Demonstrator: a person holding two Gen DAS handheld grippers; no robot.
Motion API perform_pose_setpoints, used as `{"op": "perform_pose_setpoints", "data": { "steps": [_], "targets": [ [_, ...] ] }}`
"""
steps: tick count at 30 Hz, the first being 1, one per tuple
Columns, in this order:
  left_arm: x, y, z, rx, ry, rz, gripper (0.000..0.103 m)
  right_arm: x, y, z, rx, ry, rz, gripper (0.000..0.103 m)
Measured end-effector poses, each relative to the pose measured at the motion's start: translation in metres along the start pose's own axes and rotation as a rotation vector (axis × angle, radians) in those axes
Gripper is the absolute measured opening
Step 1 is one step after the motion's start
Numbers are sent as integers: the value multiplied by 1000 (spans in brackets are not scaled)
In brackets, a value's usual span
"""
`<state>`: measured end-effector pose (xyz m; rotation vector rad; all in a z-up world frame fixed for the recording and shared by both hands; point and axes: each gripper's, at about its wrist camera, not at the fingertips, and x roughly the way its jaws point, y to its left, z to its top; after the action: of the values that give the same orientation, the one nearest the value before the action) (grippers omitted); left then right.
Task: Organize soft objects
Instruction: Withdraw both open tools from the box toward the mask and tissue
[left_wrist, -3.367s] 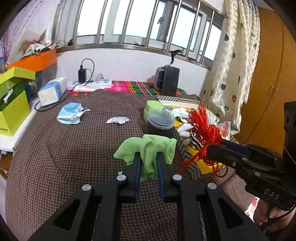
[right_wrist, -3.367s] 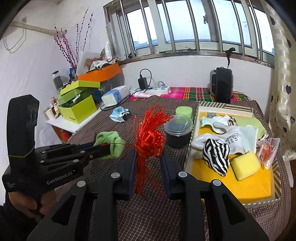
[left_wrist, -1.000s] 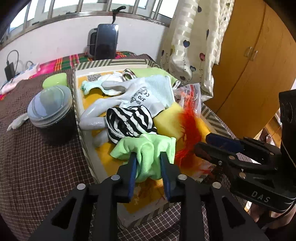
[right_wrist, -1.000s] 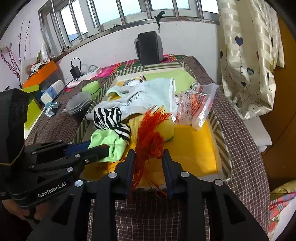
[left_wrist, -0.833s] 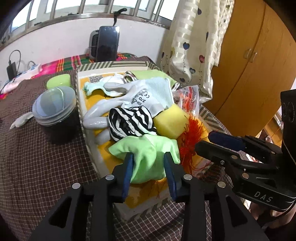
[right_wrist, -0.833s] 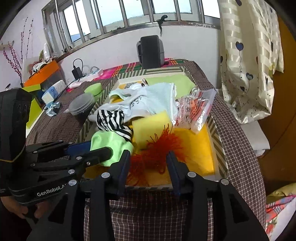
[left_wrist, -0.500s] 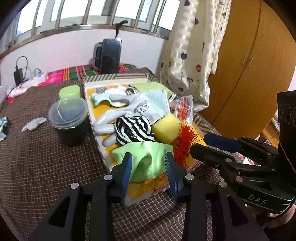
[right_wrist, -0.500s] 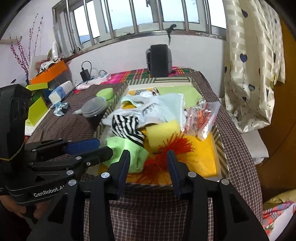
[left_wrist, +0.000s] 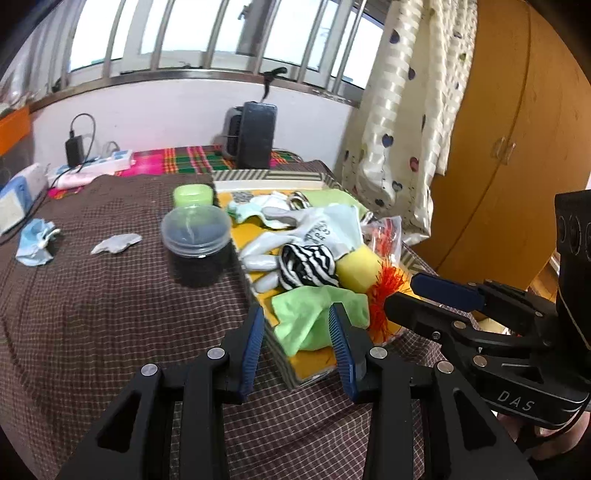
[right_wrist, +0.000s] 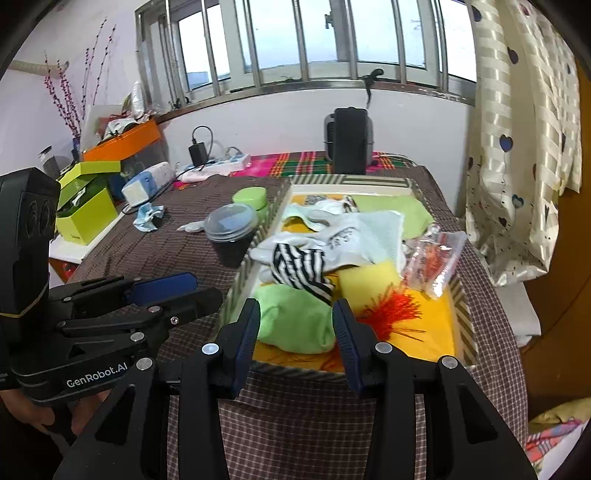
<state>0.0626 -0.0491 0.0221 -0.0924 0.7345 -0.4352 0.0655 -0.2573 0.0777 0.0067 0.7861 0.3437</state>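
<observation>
Both tongs, left (left_wrist: 295, 328) and right (right_wrist: 296, 325), gape empty; green cloth (right_wrist: 295, 319) in tray (right_wrist: 463, 295), red tassel (right_wrist: 393, 308) at its 3 o'clock.

The glove (right_wrist: 347, 236) is partly covered by the striped cloth (right_wrist: 299, 266); its print is too small to read. The tassel (left_wrist: 384, 295) is partly hidden behind the right gripper (left_wrist: 413, 291). The bag (right_wrist: 432, 258) contents are indistinct.

"DAS" on right gripper (left_wrist: 436, 291), "GenRobot.AI" on left gripper (right_wrist: 173, 291)
</observation>
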Motion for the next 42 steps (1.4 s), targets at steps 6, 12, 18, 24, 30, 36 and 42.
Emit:
{"op": "perform_pose_setpoints", "data": {
  "steps": [6,12,18,24,30,36,42],
  "targets": [
    [-9,18,-4,-45,-13,25,35,3,17,3,-27,-6,34,42],
    [-19,39,-9,-86,-36,60,35,11,35,6,-55,3,75,42],
    [-25,61,-12,-121,-42,121,35,22,53,10,-84,12,120,42],
    [-29,83,-12,-150,-36,177,35,35,73,16,-118,22,165,42],
    [-34,104,-11,-180,-27,222,35,49,93,25,-152,31,210,42],
    [-46,125,-8,-210,-46,259,35,61,108,35,-179,37,244,42],
    [-53,146,-5,-237,-58,298,35,79,126,43,-212,43,267,42]
  ]
}}
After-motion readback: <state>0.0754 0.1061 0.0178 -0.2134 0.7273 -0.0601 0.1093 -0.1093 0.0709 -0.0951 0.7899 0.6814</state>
